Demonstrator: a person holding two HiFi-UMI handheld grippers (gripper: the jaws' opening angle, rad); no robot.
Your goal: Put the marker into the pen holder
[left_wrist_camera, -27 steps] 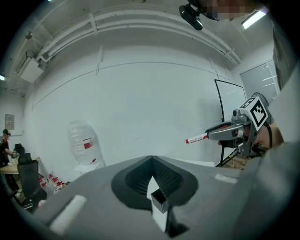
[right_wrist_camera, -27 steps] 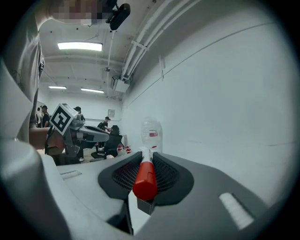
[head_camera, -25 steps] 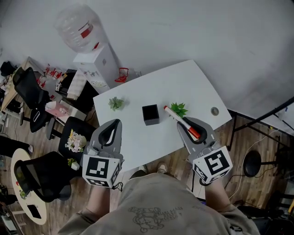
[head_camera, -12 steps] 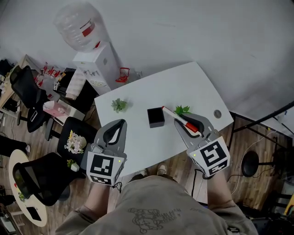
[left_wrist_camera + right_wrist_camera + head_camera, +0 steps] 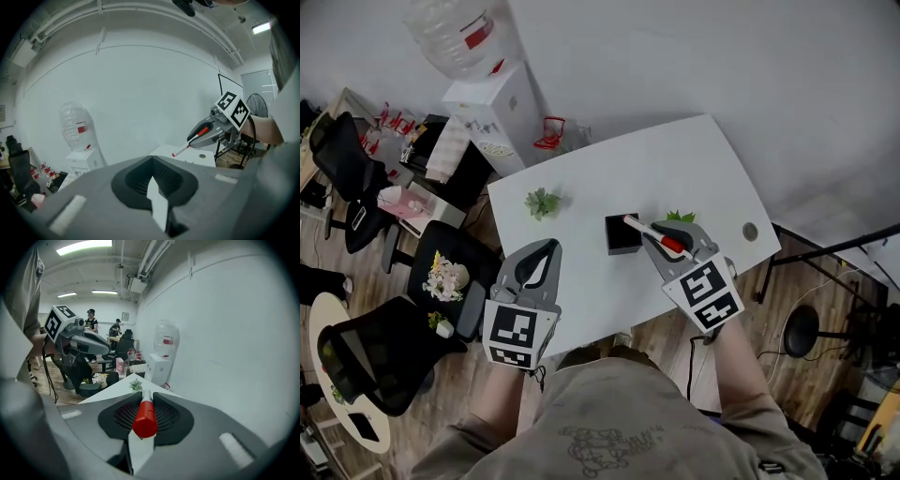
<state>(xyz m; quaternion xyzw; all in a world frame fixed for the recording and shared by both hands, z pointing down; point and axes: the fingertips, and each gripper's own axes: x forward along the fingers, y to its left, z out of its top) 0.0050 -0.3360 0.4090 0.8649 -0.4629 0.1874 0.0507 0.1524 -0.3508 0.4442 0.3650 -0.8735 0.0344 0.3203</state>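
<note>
Red-capped marker (image 5: 639, 228) sits clamped in the right claw (image 5: 661, 242). The cap end lies back between the jaws and the white barrel sticks out past the tips. The barrel's front end is over the black holder (image 5: 617, 244) mid-surface (image 5: 675, 173); can't tell if it touches. Left claw (image 5: 546, 249) is clenched on nothing, over the near edge, left of the holder. One small plant (image 5: 543, 201) stands far left, another (image 5: 680, 217) just beyond the right claw.

The white plastic marker (image 5: 639, 227) is capped in red, and the black square pen holder (image 5: 619, 239) is seen on a white rectangular table (image 5: 675, 169). The grey left gripper (image 5: 547, 247) and grey right gripper (image 5: 659, 246) are marked with black-and-white square patterns.
</note>
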